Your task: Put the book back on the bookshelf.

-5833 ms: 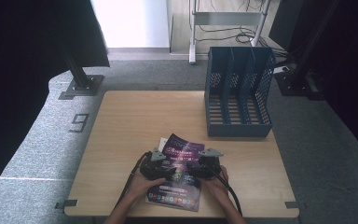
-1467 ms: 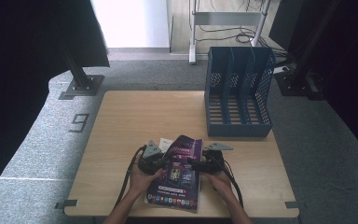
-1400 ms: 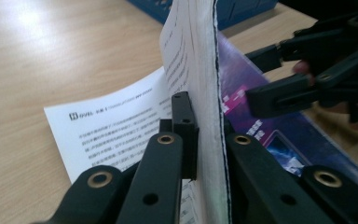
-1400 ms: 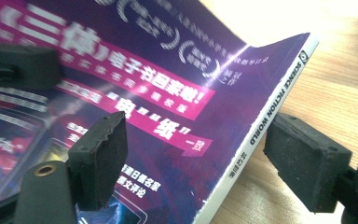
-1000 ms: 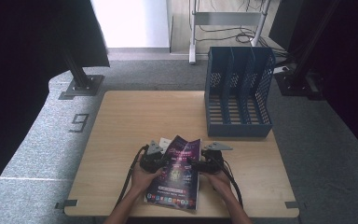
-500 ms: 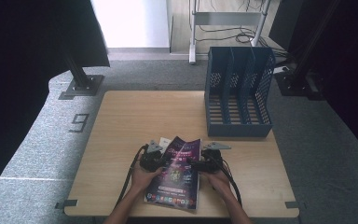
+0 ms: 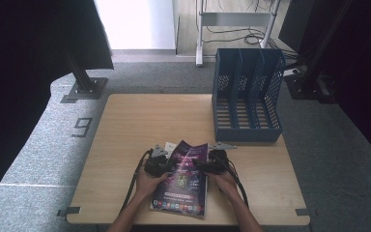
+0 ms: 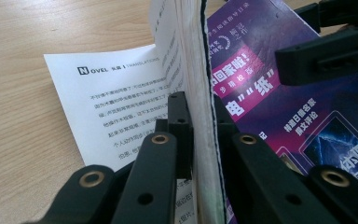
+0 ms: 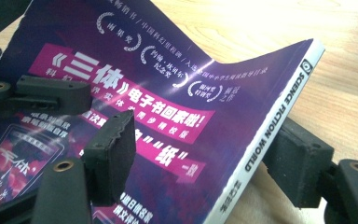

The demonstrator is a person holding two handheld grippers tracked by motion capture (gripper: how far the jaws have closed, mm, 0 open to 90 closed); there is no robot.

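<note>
Wooden table (image 7: 125,125), magazine (image 7: 183,179), perhaps lifted.

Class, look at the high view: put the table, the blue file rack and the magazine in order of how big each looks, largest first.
1. Table, by far the largest.
2. Blue file rack.
3. Magazine, smallest; it lies nearer the camera, yet covers less of the picture than the rack.

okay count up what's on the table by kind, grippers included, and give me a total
Magazine: 1
Blue file rack: 1
Grippers: 2, the left gripper shut on the magazine's page edge, the right gripper with its jaws either side of the spine edge, just closing in
Total: 4
</note>
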